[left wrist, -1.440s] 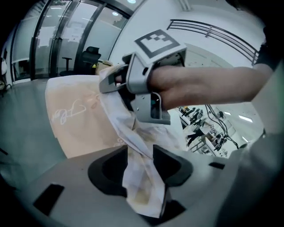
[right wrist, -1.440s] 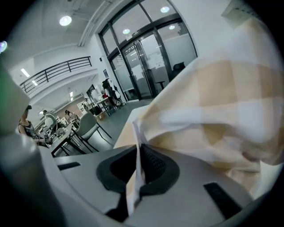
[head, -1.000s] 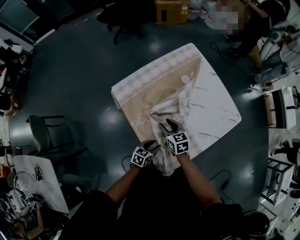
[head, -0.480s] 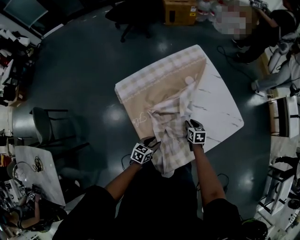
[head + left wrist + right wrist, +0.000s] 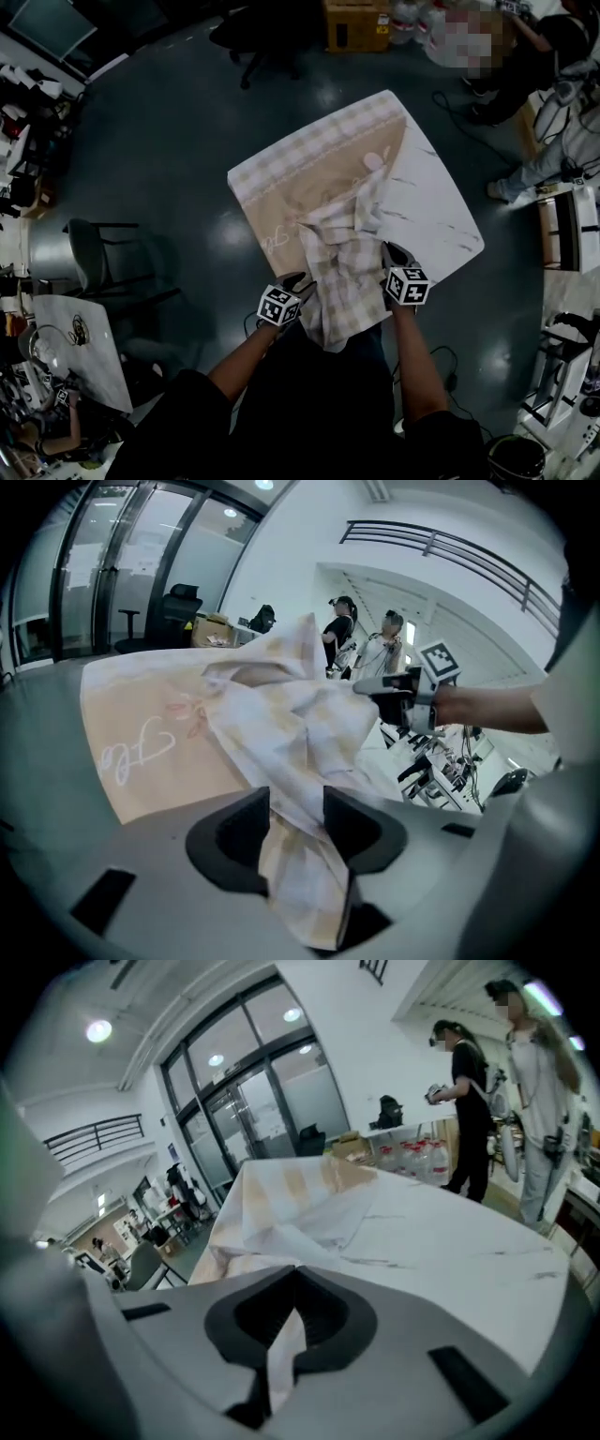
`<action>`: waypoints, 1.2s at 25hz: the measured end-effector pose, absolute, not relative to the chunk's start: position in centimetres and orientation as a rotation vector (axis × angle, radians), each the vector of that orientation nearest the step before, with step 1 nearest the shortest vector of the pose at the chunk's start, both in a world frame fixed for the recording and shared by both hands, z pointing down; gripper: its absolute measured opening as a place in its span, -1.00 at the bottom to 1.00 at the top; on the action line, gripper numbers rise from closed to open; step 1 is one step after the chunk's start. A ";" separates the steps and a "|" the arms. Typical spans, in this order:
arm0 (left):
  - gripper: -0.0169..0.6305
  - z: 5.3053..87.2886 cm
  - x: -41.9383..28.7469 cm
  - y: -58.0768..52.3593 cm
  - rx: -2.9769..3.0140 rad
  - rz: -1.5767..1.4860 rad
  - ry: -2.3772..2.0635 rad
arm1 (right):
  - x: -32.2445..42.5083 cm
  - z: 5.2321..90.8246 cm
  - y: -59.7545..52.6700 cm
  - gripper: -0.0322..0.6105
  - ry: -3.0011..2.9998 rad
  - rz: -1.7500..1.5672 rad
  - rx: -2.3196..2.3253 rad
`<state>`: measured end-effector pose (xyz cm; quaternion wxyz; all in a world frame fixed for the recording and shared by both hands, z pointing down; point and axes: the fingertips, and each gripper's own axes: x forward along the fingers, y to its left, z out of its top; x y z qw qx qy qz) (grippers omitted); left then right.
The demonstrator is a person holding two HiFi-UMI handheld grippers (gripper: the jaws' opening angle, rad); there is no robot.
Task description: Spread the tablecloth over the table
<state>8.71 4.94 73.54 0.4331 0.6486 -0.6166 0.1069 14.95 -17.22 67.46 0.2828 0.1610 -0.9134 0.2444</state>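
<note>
The tablecloth (image 5: 314, 183), beige with a pale checked border along its far edge, lies over the left part of a square white marbled worktop (image 5: 436, 220), whose right side is bare. Toward the person the cloth is bunched into a crumpled heap with its checked side turned up, and a loose end of it hangs over the near edge of the worktop between the two arms. A dark office chair (image 5: 251, 36) stands on the grey floor beyond the worktop, a grey chair (image 5: 82, 258) stands well to the left, and a cardboard box (image 5: 356, 22) sits near the top of the head view. The left gripper (image 5: 302, 279) is at the near left corner of the worktop, and its jaws clamp a thick gathered fold of the tablecloth that runs down between them. The right gripper (image 5: 390, 251) is at the near edge, on the right side of the heap; its jaws have just been closing and now pinch a thin fold of the cloth between them. White script lettering (image 5: 279, 240) shows on the flat beige part, just left of the heap.
</note>
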 end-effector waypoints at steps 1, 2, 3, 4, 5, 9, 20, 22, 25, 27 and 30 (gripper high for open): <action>-0.41 73.5 8.9 4.9 1.629 0.274 -1.515 | 17.0 65.8 -18.1 -0.85 -2.470 0.673 0.504; -0.41 73.4 9.1 4.9 1.645 0.285 -1.493 | 19.7 64.3 -19.2 -0.85 -2.485 0.685 0.591; -0.41 73.4 9.4 4.9 1.663 0.299 -1.472 | 22.9 63.0 -20.2 -0.85 -2.486 0.690 0.687; -0.41 73.5 9.8 4.7 1.681 0.315 -1.454 | 26.8 62.1 -21.3 -0.85 -2.472 0.688 0.790; -0.41 73.6 10.2 4.3 1.700 0.330 -1.438 | 31.0 61.5 -22.3 -0.85 -2.446 0.687 0.894; -0.41 74.5 12.3 3.2 1.755 0.398 -1.383 | 47.9 63.1 -22.5 -0.85 -2.268 0.768 1.244; -0.40 76.0 19.3 0.6 1.782 0.642 -1.205 | 62.8 82.1 -10.9 -0.84 -1.761 1.346 1.365; -0.40 76.0 19.5 0.3 1.764 0.665 -1.209 | 62.0 82.2 -12.3 -0.81 -1.766 1.295 1.307; -0.40 75.9 19.8 -0.4 1.747 0.673 -1.234 | 60.4 78.9 -17.9 -0.40 -1.917 1.097 1.299; -0.40 75.6 20.0 -1.3 1.742 0.658 -1.262 | 57.0 76.6 -22.3 -0.40 -2.098 1.002 1.218; -0.40 75.1 21.0 -3.5 1.741 0.610 -1.304 | 51.1 75.0 -28.4 -0.41 -2.277 0.931 1.049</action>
